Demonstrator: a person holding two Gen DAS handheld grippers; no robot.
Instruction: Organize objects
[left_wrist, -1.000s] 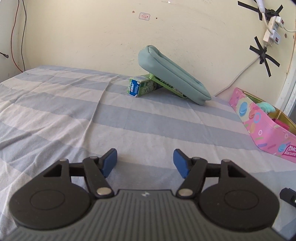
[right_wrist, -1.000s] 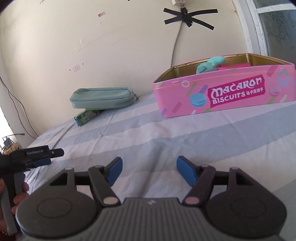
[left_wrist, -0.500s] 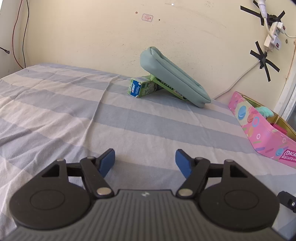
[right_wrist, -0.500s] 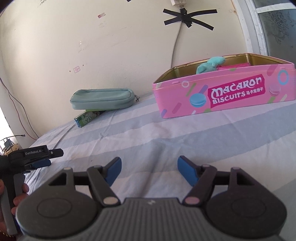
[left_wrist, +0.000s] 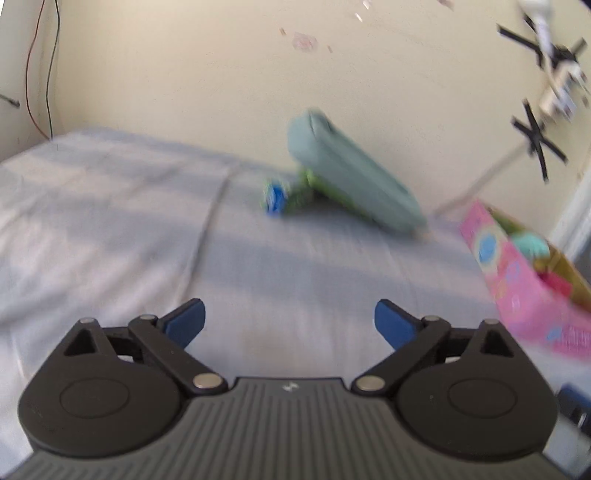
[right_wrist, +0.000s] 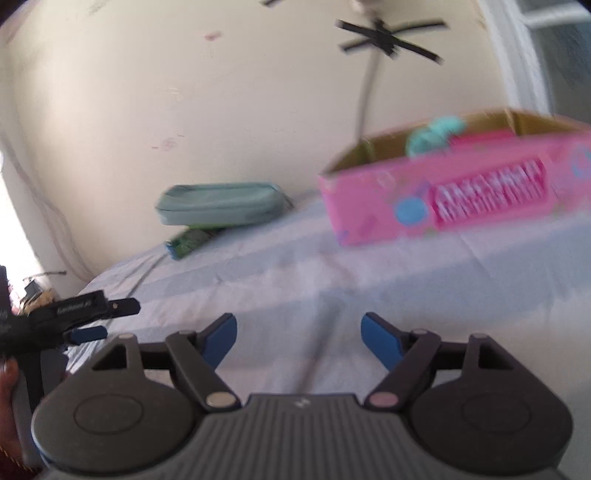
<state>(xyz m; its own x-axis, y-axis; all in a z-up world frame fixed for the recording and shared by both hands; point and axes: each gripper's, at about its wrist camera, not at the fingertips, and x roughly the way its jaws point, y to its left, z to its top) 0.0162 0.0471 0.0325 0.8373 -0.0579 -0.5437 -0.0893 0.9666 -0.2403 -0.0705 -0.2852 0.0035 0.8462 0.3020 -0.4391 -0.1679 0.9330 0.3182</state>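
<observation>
Hovering over the striped bedsheet (left_wrist: 110, 229), the left gripper (left_wrist: 290, 319) has its blue-padded jaws spreading wide with nothing between them. Using the teal pouch (left_wrist: 351, 177) as the landmark: it lies well ahead of that gripper and a little to the right, against the wall, propped at a slant on a small green carton (left_wrist: 284, 197) that pokes out at its left end. Right of the pouch, near the wall, sits the pink biscuit tin (left_wrist: 517, 288), open-topped, with a teal plush thing (left_wrist: 532, 243) inside. The right gripper (right_wrist: 299, 334), jaws also opening and empty, sees the pouch ahead to its left and the tin ahead to its right, well apart from both. Both views are motion-blurred.
</observation>
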